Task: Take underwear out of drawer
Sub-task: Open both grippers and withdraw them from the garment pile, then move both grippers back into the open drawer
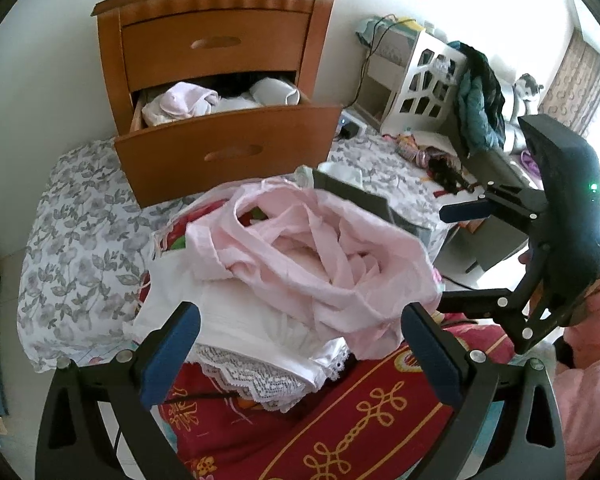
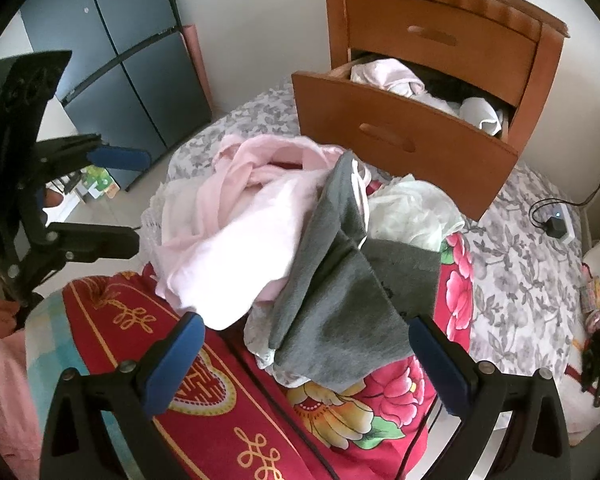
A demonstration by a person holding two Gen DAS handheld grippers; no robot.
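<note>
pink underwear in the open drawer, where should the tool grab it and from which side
Grip the raised rumpled fold of the pink underwear at the left of the open lower drawer. Come from above and in front: the drawer front blocks a level approach, and the closed upper drawer overhangs the back.

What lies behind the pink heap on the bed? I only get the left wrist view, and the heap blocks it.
Observer: A grey garment is draped against the pink heap.
Operator: Anything else there?
Observer: A pale crumpled cloth lies beside the grey one, toward the open drawer.
Operator: And to my left, off screen?
Observer: A tall dark cabinet stands there.
</note>
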